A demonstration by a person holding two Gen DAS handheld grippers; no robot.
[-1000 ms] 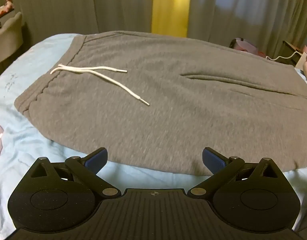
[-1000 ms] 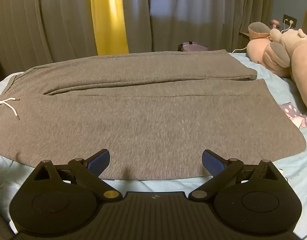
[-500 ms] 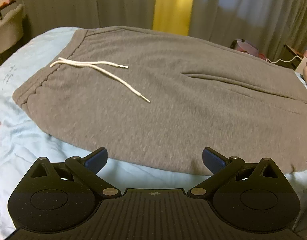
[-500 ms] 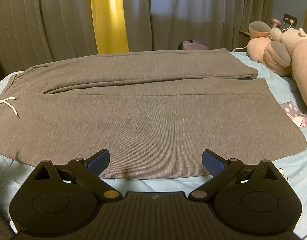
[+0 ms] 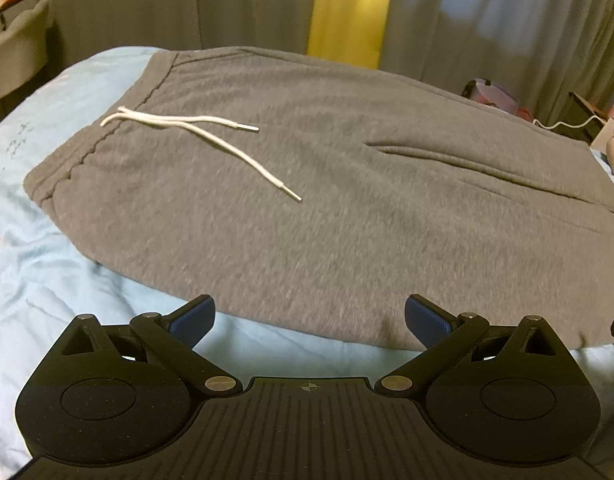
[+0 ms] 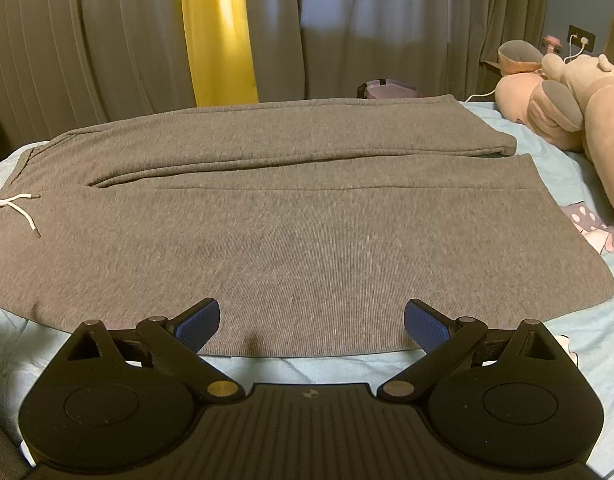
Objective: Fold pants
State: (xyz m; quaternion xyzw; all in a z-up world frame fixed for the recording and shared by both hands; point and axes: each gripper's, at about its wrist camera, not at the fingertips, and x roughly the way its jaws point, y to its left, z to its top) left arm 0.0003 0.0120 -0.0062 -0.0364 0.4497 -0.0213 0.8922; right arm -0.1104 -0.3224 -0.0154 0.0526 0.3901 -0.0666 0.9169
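Grey sweatpants (image 6: 291, 232) lie flat across a light blue bed, waistband to the left, both legs stretched to the right. A white drawstring (image 5: 199, 136) rests on the waist area (image 5: 291, 184) in the left wrist view. My left gripper (image 5: 309, 320) is open, hovering just over the near edge of the pants by the waist end. Wide open too, my right gripper (image 6: 311, 322) hangs above the near hem side of the lower leg. Neither holds anything.
Light blue bedsheet (image 5: 47, 280) surrounds the pants. Pink plush toys (image 6: 563, 104) lie at the right end of the bed, with a spotted cloth (image 6: 591, 224) beside them. Curtains (image 6: 147, 32) hang behind the bed. A chair back (image 5: 15, 52) stands at far left.
The left gripper has crept slightly forward toward the near edge of the pants. The right gripper view is nearly unchanged. Both stay open.
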